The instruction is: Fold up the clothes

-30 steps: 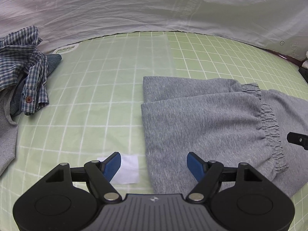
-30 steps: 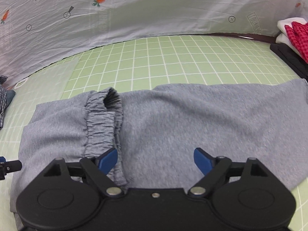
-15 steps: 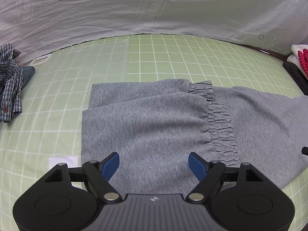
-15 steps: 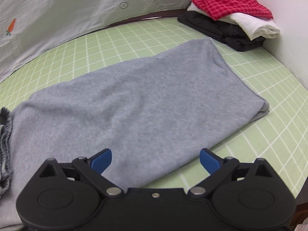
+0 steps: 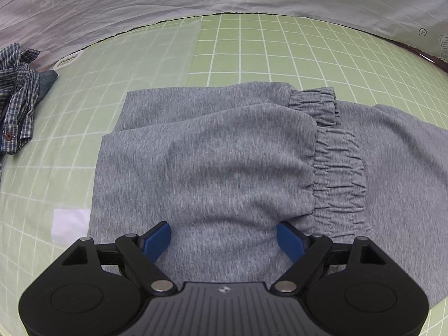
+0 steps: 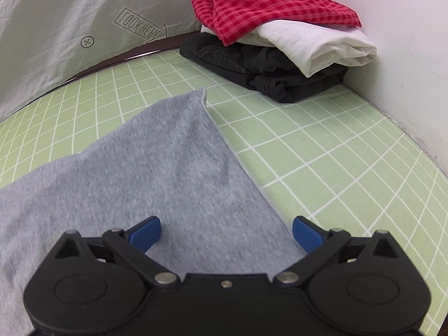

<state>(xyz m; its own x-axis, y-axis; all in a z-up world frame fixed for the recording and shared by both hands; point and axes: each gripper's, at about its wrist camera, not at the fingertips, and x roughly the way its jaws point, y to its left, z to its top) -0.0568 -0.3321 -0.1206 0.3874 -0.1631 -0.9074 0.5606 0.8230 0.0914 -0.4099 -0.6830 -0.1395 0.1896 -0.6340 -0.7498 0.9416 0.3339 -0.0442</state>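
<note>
Grey jersey trousers (image 5: pixel 224 154) lie flat on a green mat (image 5: pixel 252 50) ruled with a white grid, one half folded over the other so that the gathered elastic waistband (image 5: pixel 336 173) sits on top; only the left wrist view shows this fold and waistband, along with a crumpled blue plaid shirt (image 5: pixel 19 98) at the mat's left edge, a white paper label (image 5: pixel 70 221) just beside the trousers, and a clear plastic sheet (image 5: pixel 145 56) laid over part of the grid; only the right wrist view shows the trouser leg end (image 6: pixel 179 145) tapering toward the far corner, and beyond it one stack of three folded garments, a red checked cloth (image 6: pixel 266 5) over a white one (image 6: pixel 316 44) over a black one (image 6: pixel 266 67), set against a white wall (image 6: pixel 406 42); two grippers, one pair of trousers; the left gripper (image 5: pixel 224 238) hangs with its blue fingers spread wide over the folded half near the waistband, gripping nothing; the right gripper (image 6: pixel 225 232) is likewise spread wide over the leg's near edge, holding nothing; a pale grey printed sheet (image 6: pixel 70 22) with arrows and crosses backs the mat.
</note>
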